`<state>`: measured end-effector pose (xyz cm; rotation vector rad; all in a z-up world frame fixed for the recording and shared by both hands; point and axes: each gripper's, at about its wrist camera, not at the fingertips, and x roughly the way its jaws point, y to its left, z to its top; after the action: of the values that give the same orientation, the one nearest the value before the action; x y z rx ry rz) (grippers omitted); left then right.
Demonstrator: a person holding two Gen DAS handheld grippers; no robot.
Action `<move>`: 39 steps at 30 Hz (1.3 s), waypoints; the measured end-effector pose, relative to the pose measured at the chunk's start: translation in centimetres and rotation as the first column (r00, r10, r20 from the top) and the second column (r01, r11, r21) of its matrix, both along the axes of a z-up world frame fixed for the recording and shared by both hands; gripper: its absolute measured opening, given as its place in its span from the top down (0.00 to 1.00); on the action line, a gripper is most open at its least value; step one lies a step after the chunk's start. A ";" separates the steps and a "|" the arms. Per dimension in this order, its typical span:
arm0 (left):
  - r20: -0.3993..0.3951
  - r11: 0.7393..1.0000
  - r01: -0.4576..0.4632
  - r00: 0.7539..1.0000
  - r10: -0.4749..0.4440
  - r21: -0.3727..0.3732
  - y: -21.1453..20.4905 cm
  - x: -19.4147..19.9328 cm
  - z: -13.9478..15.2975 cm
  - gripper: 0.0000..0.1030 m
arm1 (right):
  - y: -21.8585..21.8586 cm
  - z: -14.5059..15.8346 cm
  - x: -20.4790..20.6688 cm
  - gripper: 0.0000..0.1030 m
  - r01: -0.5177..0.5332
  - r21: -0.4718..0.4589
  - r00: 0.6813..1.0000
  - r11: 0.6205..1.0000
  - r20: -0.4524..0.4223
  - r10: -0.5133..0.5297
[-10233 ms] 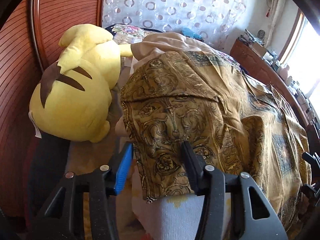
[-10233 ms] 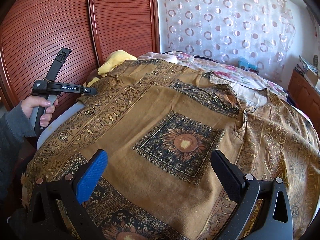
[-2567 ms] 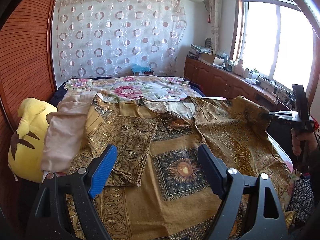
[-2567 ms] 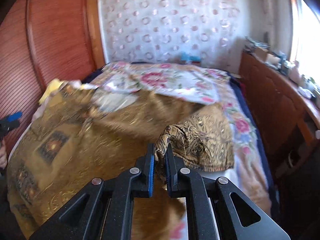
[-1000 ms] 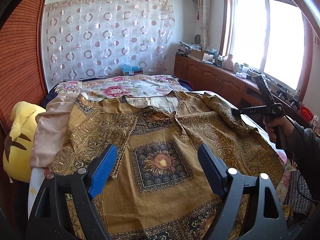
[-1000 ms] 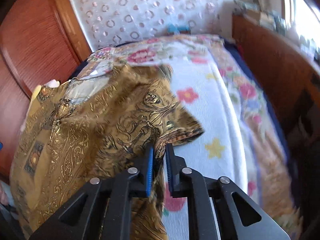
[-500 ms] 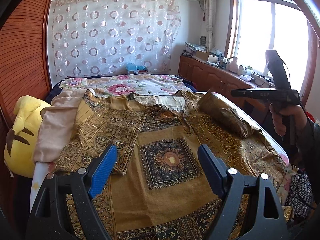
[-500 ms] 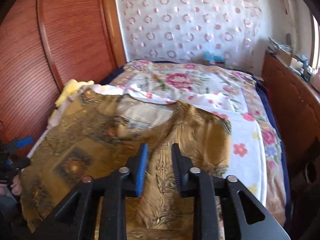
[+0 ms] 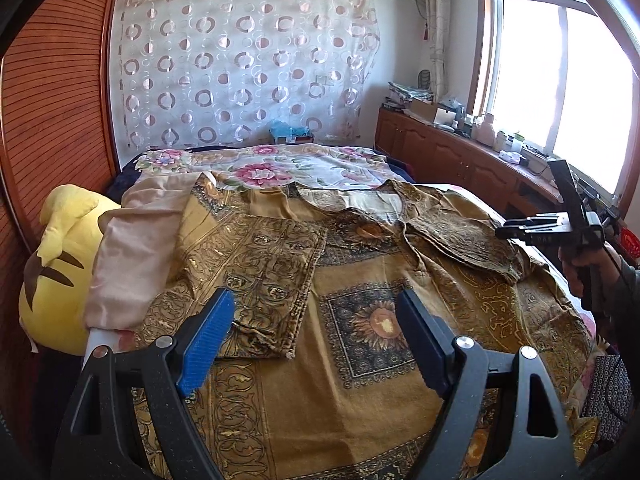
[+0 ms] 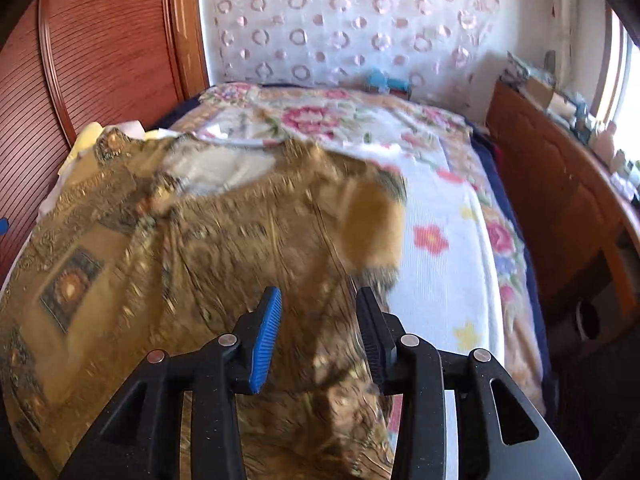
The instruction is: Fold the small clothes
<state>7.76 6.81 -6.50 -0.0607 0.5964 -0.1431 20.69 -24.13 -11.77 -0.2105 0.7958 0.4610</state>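
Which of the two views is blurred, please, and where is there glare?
Right wrist view: the shirt and bedspread are smeared by motion, though the right gripper is sharp. Left wrist view: crisp, but the window is blown out white.

The bed [image 9: 468, 196] carries everything. A floral cover [image 9: 280, 166] lies over its far part, and a white blanket with flowers [image 10: 444, 240] shows on its right side. The golden-brown patterned shirt [image 9: 360, 320] is spread flat on the bed, both sleeves folded inward. A pale pink cloth [image 9: 132, 248] lies at its left edge, beside a yellow plush toy [image 9: 60, 272].
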 end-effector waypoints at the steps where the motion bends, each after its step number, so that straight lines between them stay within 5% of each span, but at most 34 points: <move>1: -0.002 1.000 -0.004 1.000 0.004 0.001 0.1 0.0 -0.1 0.19 | -0.1 -0.3 0.1 0.61 0.003 0.001 1.000 1.000 -0.008 -0.003; 12: -0.017 1.000 -0.002 1.000 0.002 0.027 0.7 1.1 0.0 0.19 | 0.3 -1.1 1.0 0.61 0.008 -0.057 0.999 0.998 -0.039 -0.010; 14: -0.025 0.999 0.000 1.000 0.001 0.034 0.9 1.8 0.0 0.19 | 0.5 -1.3 1.0 0.92 -0.020 -0.088 0.999 0.996 -0.029 0.017; 22: -0.046 0.998 -0.029 0.998 0.032 0.059 2.9 5.5 0.5 0.19 | -4.4 1.3 1.6 0.98 0.061 -0.037 0.997 0.997 0.050 -0.059; 27: -0.072 0.997 -0.045 0.996 0.049 0.061 4.7 8.1 0.4 0.19 | -6.1 1.6 2.5 0.97 0.091 -0.019 0.995 0.996 0.033 -0.090; 33: -0.113 0.992 -0.086 0.989 0.096 0.090 7.0 11.0 -0.4 0.19 | -4.8 2.7 3.9 0.62 0.079 -0.002 0.994 0.997 0.080 -0.078; 39: -0.144 0.988 -0.113 0.981 0.128 0.106 8.7 13.7 -1.3 0.19 | -2.3 0.6 8.2 0.60 0.013 -0.014 1.000 1.000 0.006 -0.013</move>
<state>21.49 15.54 -7.80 -0.0128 0.7479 0.0093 28.94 -26.40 -11.22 -0.2193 0.7942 0.4429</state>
